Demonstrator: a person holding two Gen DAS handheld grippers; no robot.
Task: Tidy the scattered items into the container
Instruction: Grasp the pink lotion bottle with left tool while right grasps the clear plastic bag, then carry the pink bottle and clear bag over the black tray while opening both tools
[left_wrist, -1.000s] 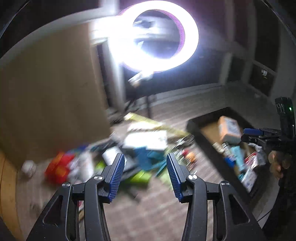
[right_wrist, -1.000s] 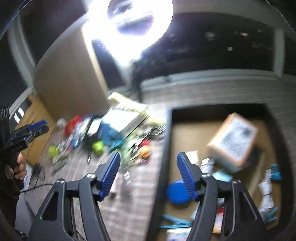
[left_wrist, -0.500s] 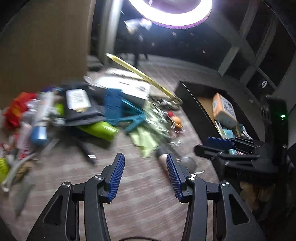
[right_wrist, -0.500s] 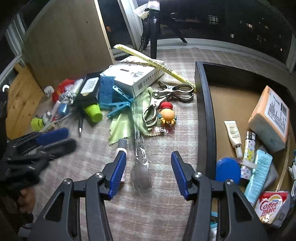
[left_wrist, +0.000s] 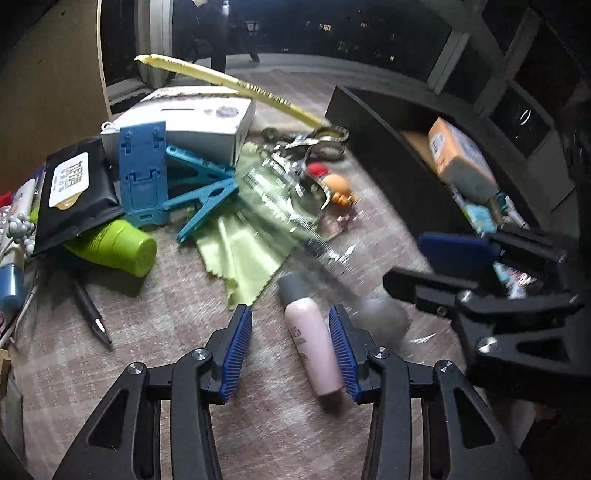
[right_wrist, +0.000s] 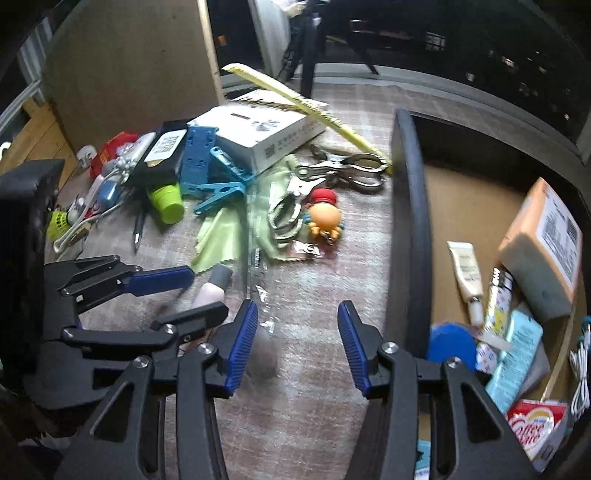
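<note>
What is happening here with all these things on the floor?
A person is tidying scattered items into the dark container. The left hand-held gripper has come down around a pink bottle; its jaws have just been closing but do not yet press it. The right hand-held gripper, also closing, holds nothing.

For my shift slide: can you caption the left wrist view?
Left gripper, jaws open and closing, straddles a pink bottle on the checked cloth; clutter beyond, container at right.
</note>
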